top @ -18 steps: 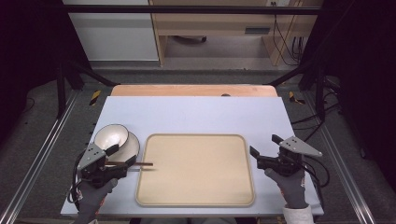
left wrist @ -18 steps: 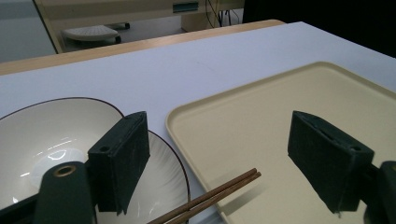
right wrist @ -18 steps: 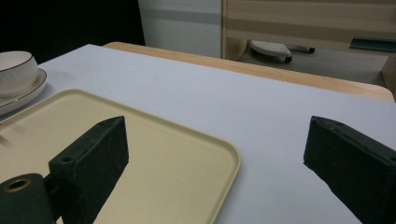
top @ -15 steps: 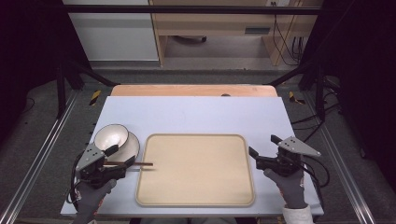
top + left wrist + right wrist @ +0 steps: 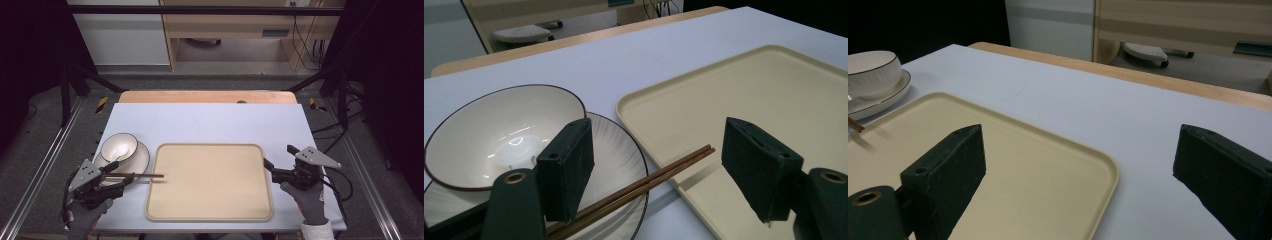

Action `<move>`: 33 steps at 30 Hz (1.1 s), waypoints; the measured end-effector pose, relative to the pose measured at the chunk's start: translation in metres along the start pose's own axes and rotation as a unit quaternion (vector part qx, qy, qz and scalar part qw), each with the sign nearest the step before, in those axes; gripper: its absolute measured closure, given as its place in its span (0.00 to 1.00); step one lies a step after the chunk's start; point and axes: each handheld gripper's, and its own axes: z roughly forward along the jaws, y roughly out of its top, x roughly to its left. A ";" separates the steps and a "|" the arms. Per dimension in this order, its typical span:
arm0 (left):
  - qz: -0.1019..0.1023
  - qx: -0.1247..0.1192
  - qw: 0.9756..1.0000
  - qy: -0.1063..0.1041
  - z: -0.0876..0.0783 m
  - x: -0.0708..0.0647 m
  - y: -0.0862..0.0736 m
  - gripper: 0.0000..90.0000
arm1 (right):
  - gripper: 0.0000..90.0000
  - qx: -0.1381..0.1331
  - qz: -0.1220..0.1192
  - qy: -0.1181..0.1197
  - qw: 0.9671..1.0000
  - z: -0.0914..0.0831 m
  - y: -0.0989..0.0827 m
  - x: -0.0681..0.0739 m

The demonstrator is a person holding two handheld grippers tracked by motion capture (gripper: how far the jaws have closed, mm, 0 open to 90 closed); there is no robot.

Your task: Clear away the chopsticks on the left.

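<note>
A pair of brown chopsticks (image 5: 145, 175) lies across the white plate (image 5: 140, 161) with its tips over the left rim of the beige tray (image 5: 210, 200). A white bowl (image 5: 119, 146) with a dark rim stands on the plate. My left gripper (image 5: 117, 175) is low at the plate's near side, open, its jaws on either side of the chopsticks (image 5: 684, 160) without touching them. The bowl (image 5: 499, 135) is just beyond its left jaw. My right gripper (image 5: 280, 156) hovers open at the tray's right edge. In the right gripper view, the right gripper (image 5: 1083, 175) has only the tray's corner (image 5: 1105, 167) between its jaws.
The tray lies on a pale table (image 5: 210, 122) with a wooden strip (image 5: 200, 96) along the far edge. Cables trail off the right side (image 5: 335, 180). Metal frame rails (image 5: 45, 165) run down both sides, and a cabinet stands on the floor beyond.
</note>
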 end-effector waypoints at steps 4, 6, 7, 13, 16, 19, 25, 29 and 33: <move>0.002 0.004 1.000 -0.002 -0.006 0.004 -0.003 0.32 | 0.07 0.002 -0.002 0.000 1.000 0.000 0.000 0.000; 0.005 0.006 1.000 0.001 -0.011 0.005 -0.006 0.32 | 0.07 0.004 0.001 -0.003 1.000 -0.001 0.000 0.000; 0.007 0.008 1.000 0.002 -0.013 0.005 -0.007 0.32 | 0.07 0.002 0.002 -0.002 1.000 -0.001 0.000 0.000; 0.020 0.025 0.999 0.010 -0.024 0.004 -0.018 0.33 | 0.07 0.003 0.004 -0.004 1.000 -0.001 0.000 0.000; 0.021 0.035 0.999 0.015 -0.027 0.009 -0.024 0.34 | 0.07 0.001 0.006 -0.002 1.000 -0.001 0.000 0.000; 0.015 0.039 0.999 0.017 -0.026 0.011 -0.026 0.35 | 0.07 0.004 0.006 -0.002 1.000 0.000 0.000 0.001; 0.017 0.061 0.997 0.039 -0.013 0.018 -0.032 0.38 | 0.07 0.007 0.004 -0.001 1.000 0.001 -0.001 0.001; 0.027 0.080 0.995 0.049 0.002 0.026 -0.040 0.41 | 0.08 0.009 0.004 0.000 1.000 0.003 -0.001 0.002; 0.026 0.085 0.995 0.052 0.009 0.032 -0.042 0.43 | 0.08 0.011 0.004 0.001 1.000 0.004 -0.002 0.003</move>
